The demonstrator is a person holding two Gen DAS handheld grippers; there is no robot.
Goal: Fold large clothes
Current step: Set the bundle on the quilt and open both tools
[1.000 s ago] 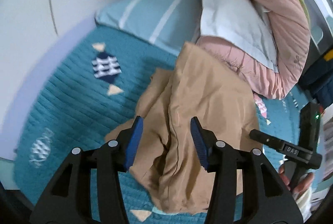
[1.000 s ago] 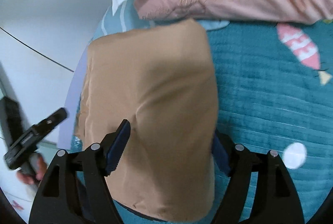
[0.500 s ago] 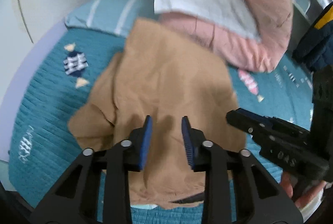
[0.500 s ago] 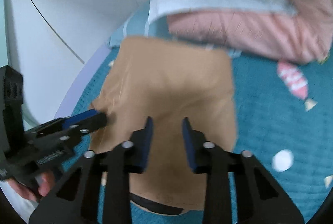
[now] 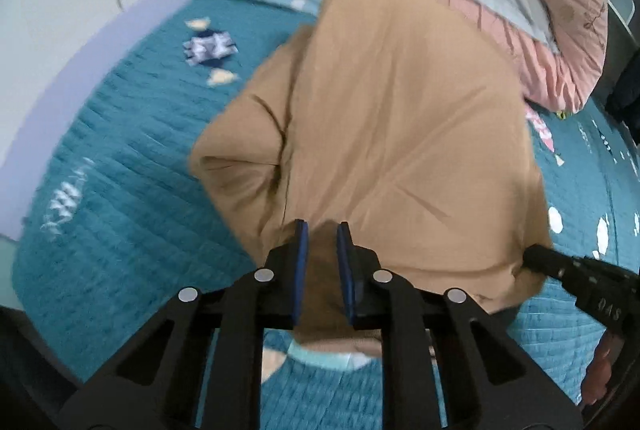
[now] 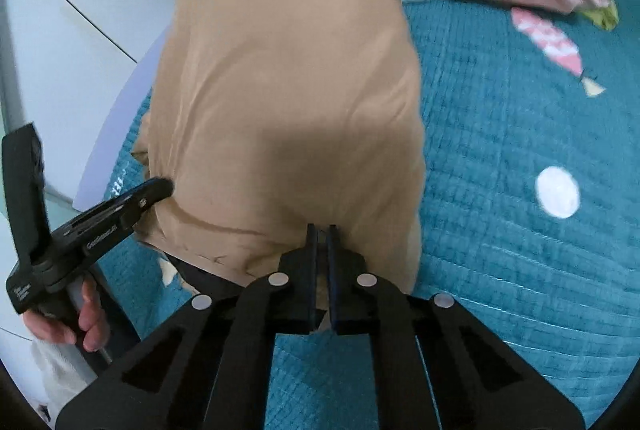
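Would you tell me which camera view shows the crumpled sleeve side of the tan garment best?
The left wrist view: the tan garment shows its bunched, creased side flap there, spread over the teal quilt. The right wrist view shows mostly its smooth folded panel, with that side squeezed to a narrow strip at the picture's left.

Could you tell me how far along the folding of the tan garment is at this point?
Done: the tan garment lies partly folded into a rough rectangle on the teal quilt. In hand: the left tool and right tool have just been closing on its near edge. Left: the remaining folds.
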